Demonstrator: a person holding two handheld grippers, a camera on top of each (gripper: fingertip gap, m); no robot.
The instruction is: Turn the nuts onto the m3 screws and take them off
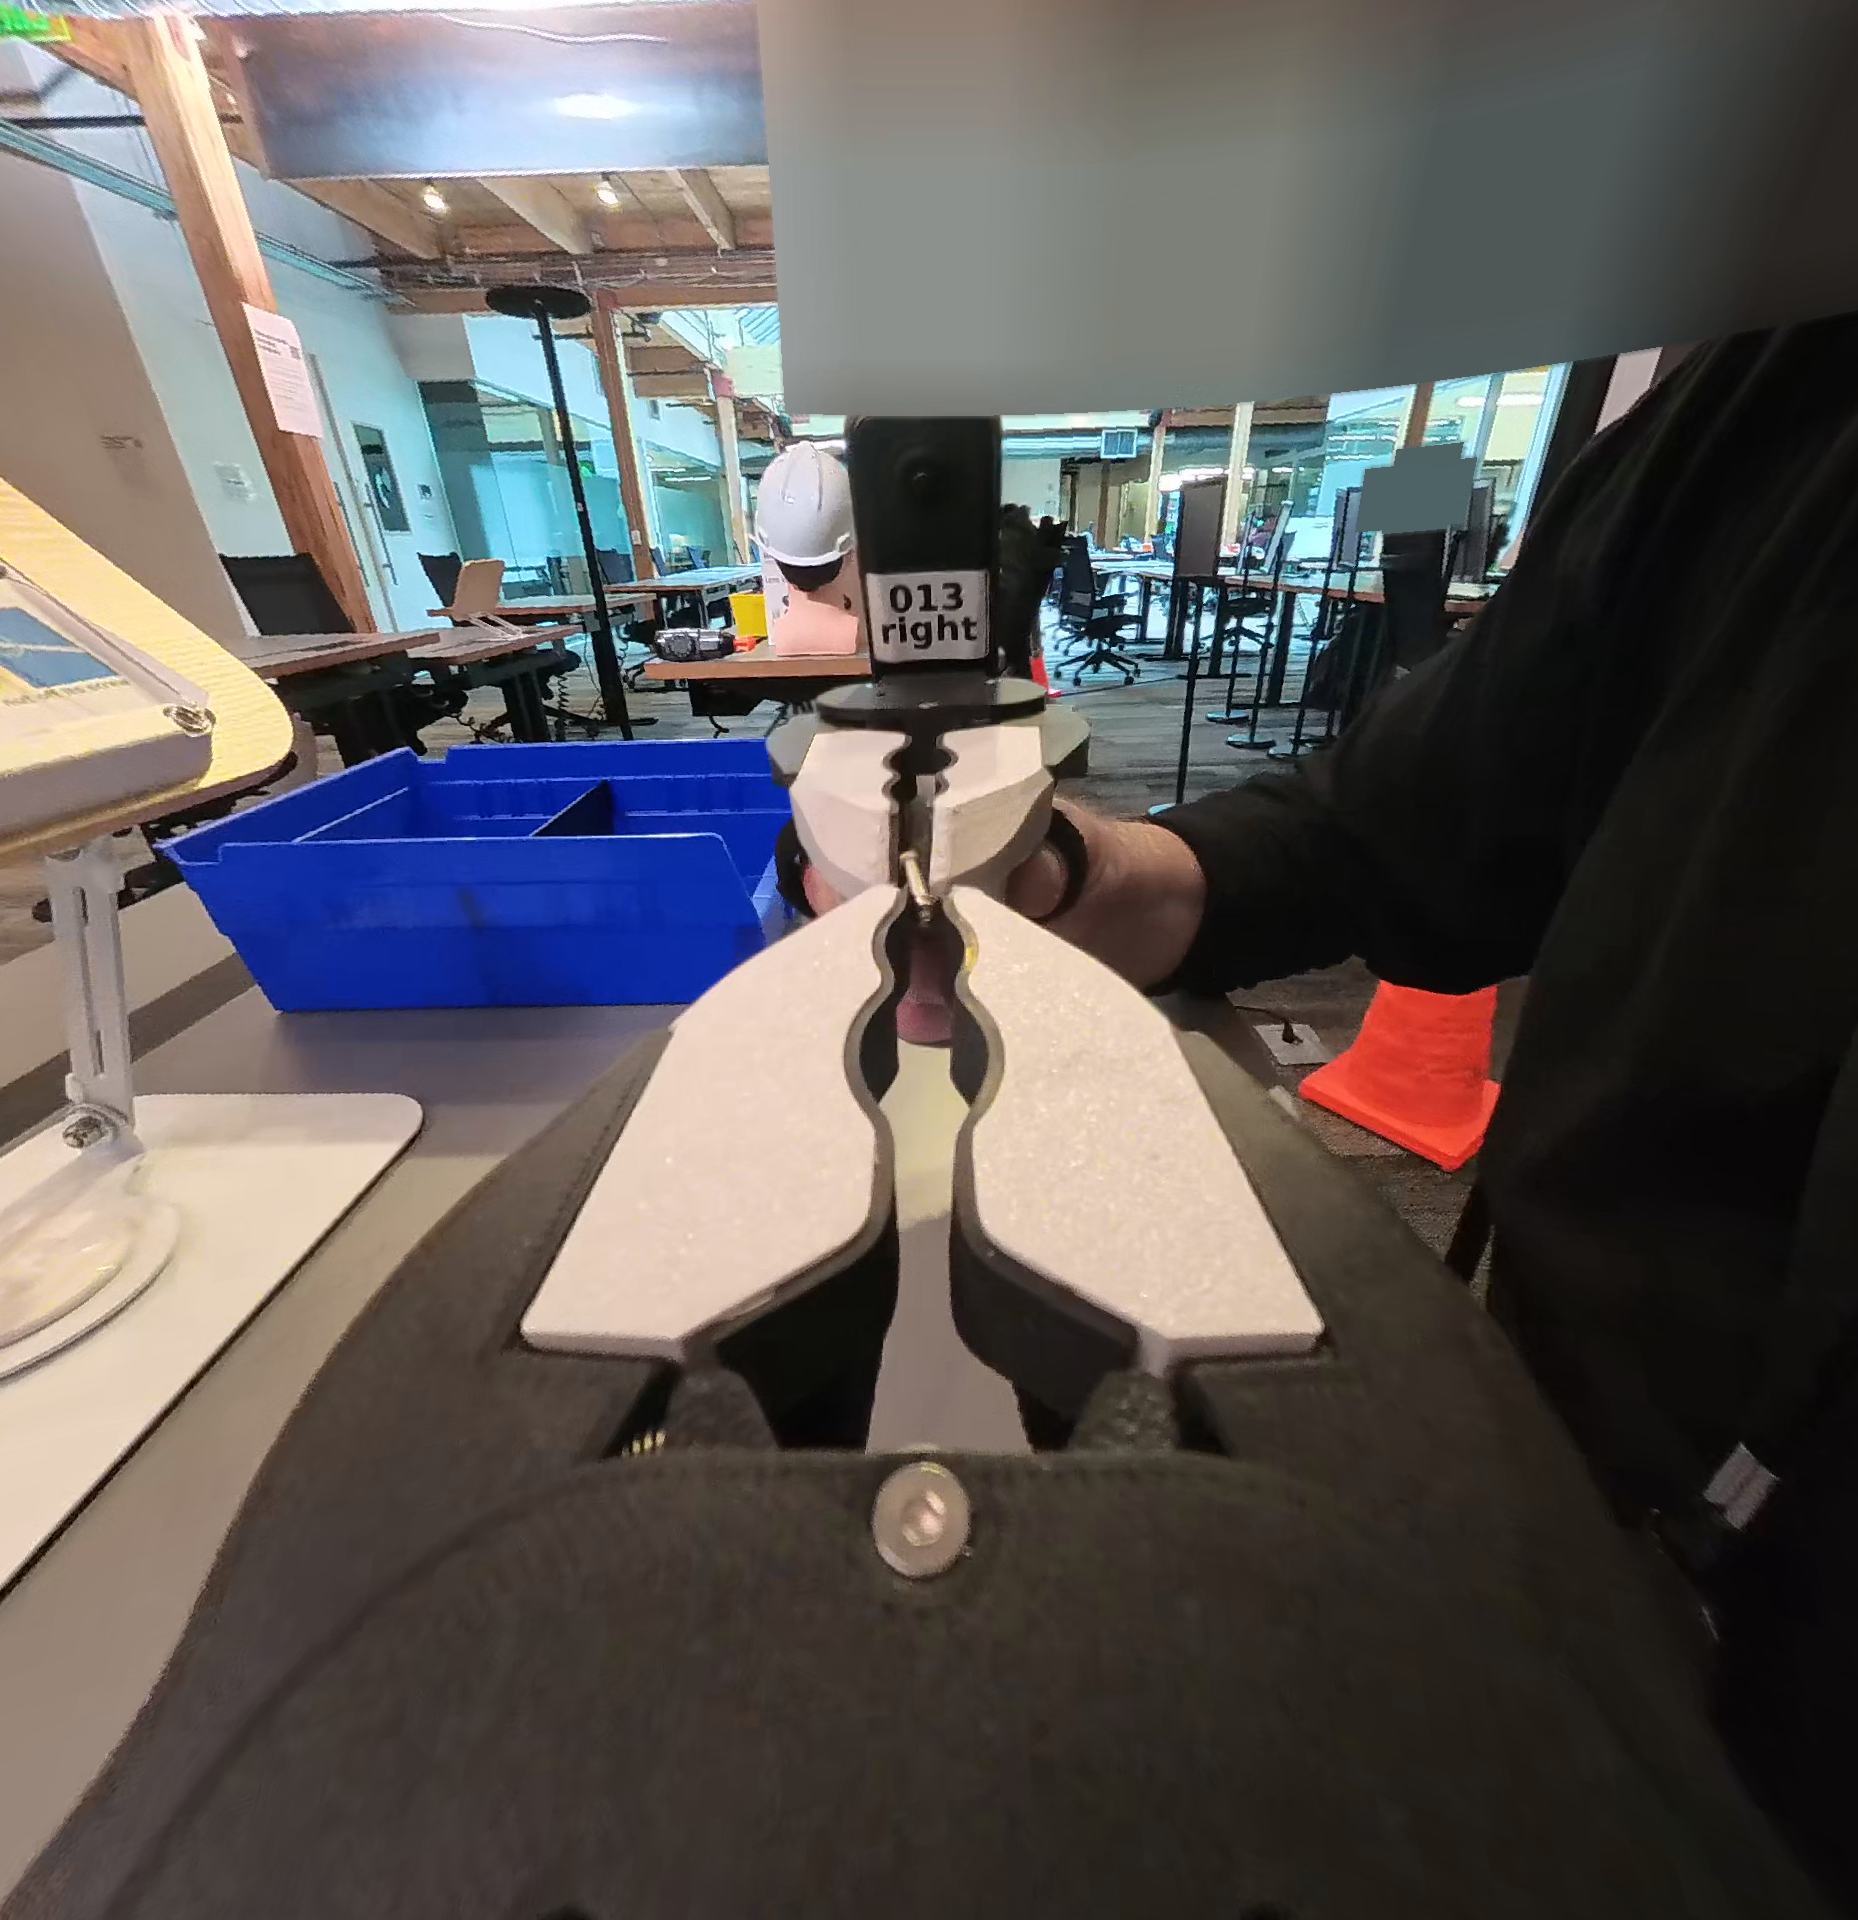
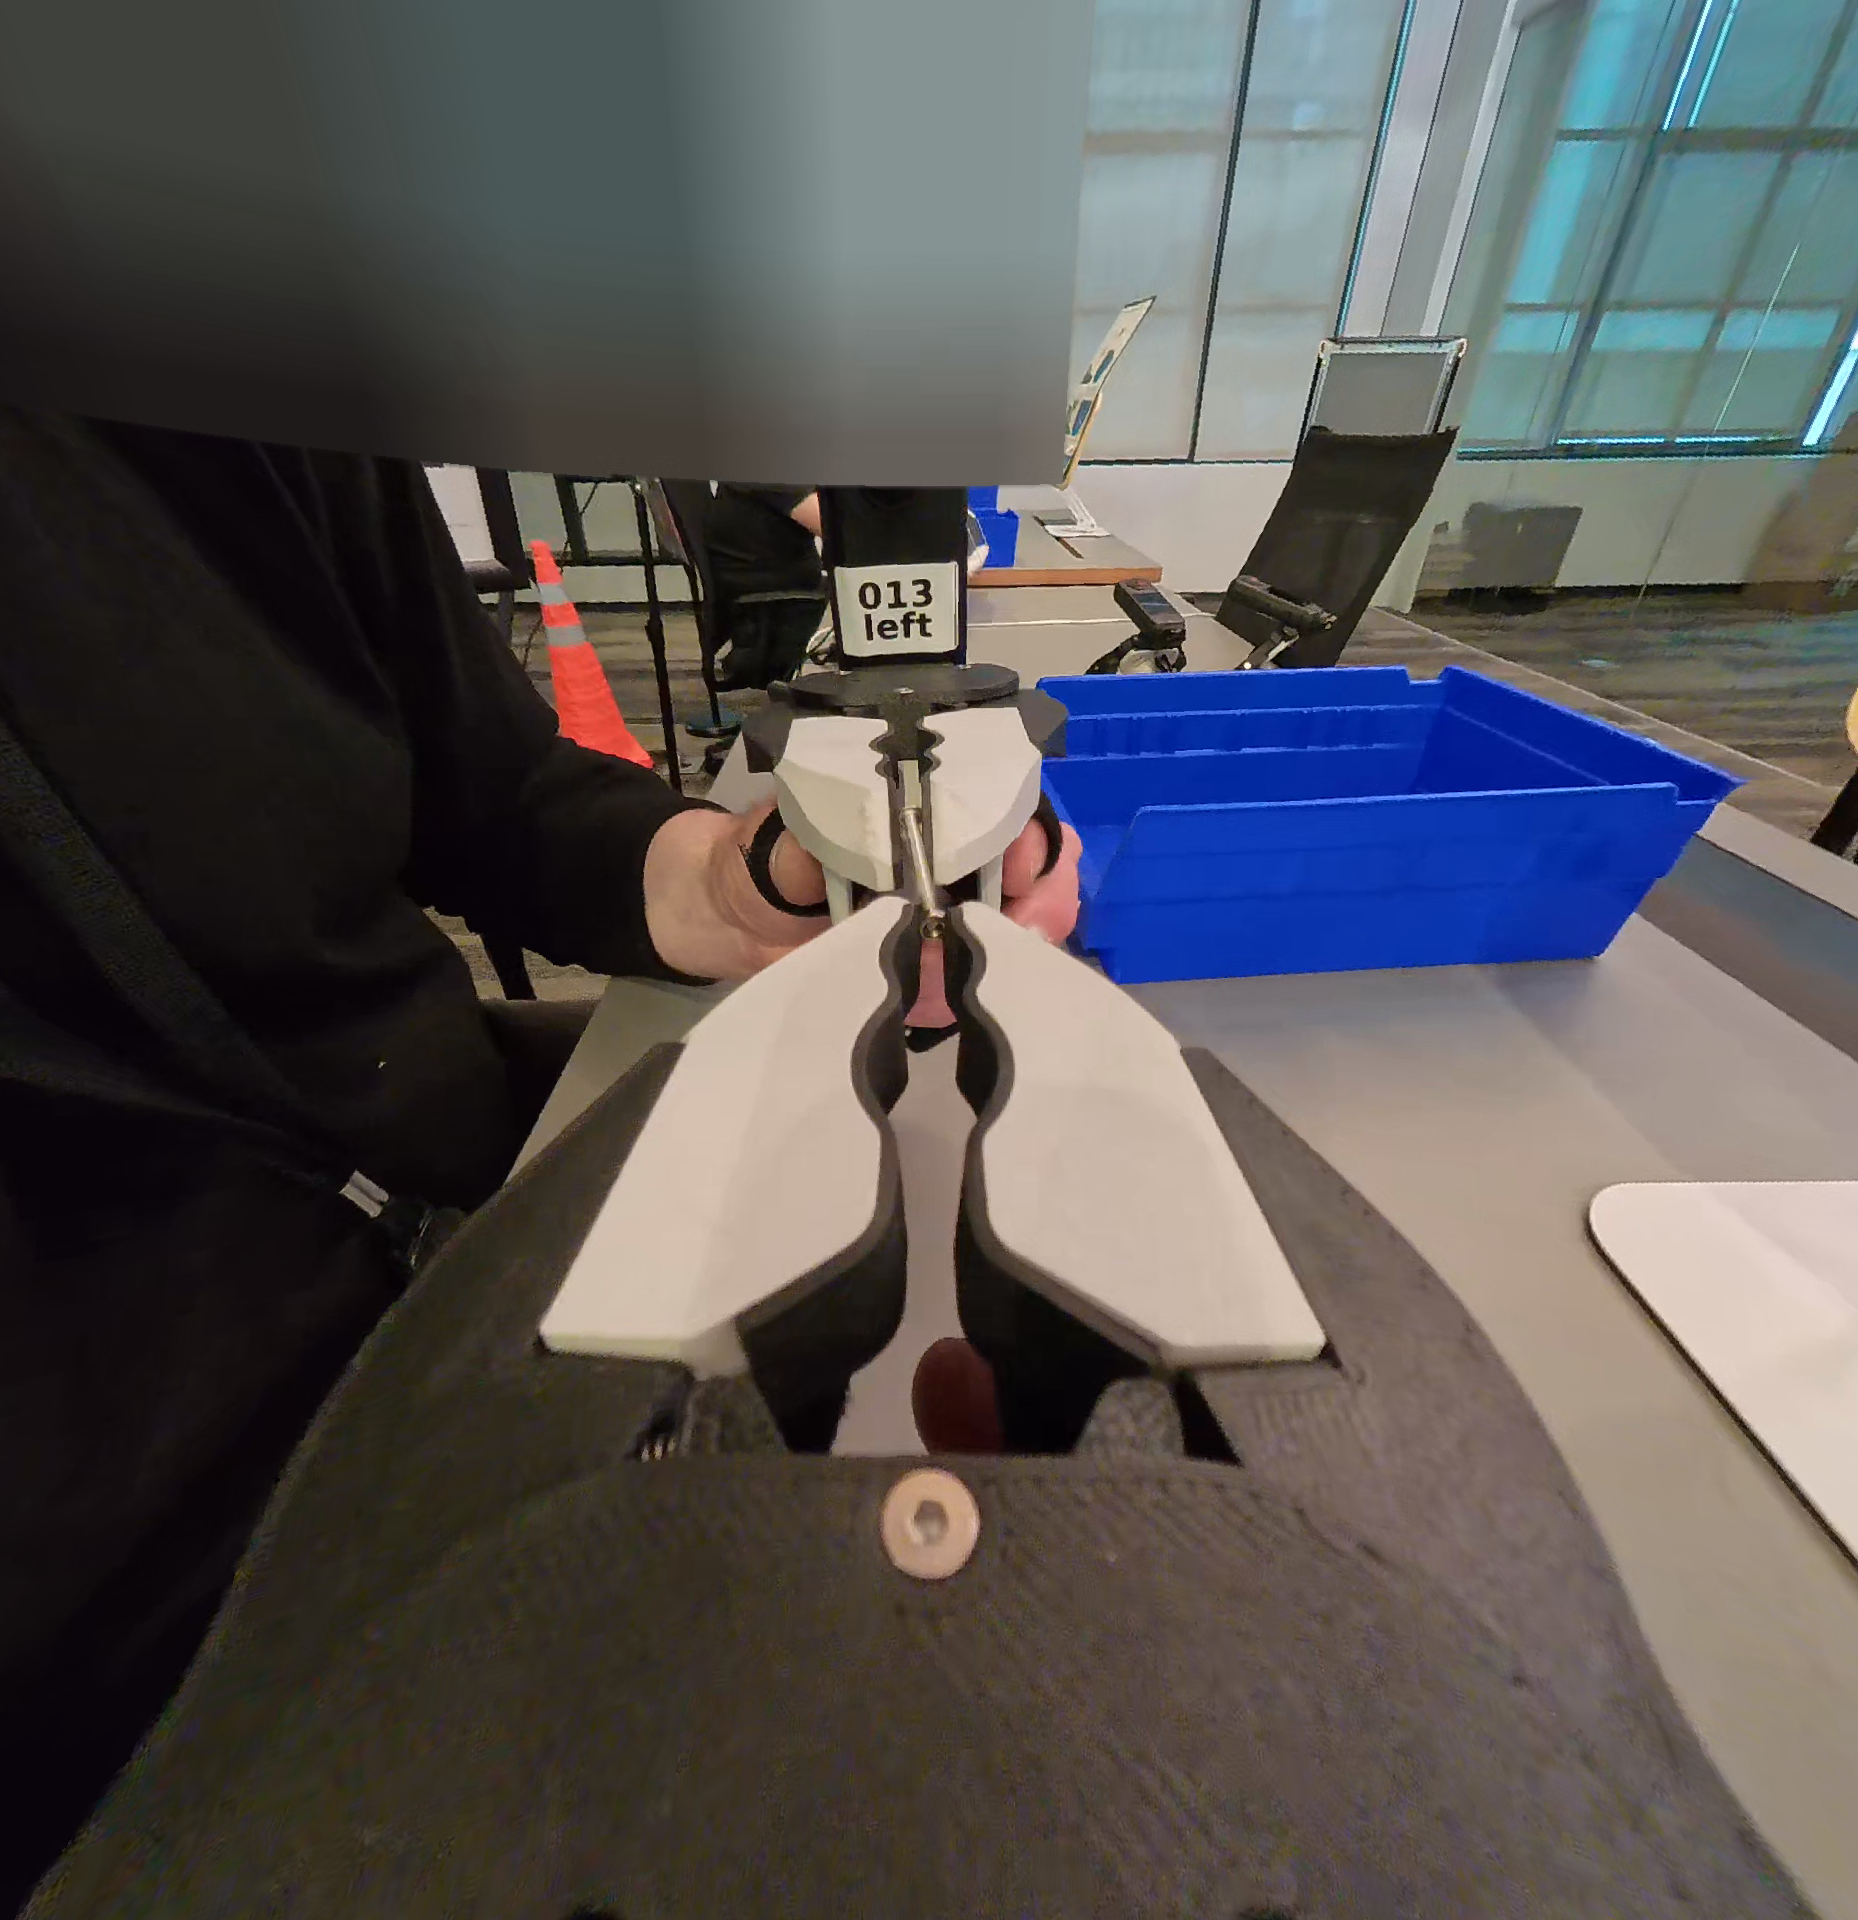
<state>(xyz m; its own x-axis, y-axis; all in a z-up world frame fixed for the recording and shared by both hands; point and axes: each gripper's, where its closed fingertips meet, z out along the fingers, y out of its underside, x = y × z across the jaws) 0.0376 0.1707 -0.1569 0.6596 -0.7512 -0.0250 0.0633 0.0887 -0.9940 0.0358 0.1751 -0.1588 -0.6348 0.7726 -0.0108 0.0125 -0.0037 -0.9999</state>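
Beside the blue plastic bin (image 1: 489, 883), left tongs (image 1: 920, 914) and right tongs (image 2: 930, 914) are both clenching one slim silver m3 screw (image 2: 912, 836); its nut is hidden. Any misalignment risks cross-threading or dropping it.

Open-plan office workspace: rows of desks with task chairs (image 1: 1096, 613), exposed timber beams (image 1: 229, 270), glazed partitions, traffic cone (image 1: 1413, 1070) on carpet.

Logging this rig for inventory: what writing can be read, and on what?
Writing not quoted; its bearers only.
White label on right gripper's camera mount: legible.
White label on left gripper's camera mount: legible.
Paper notice on wooden post: too small.
Tilted sign on stand: blurred, cut off.
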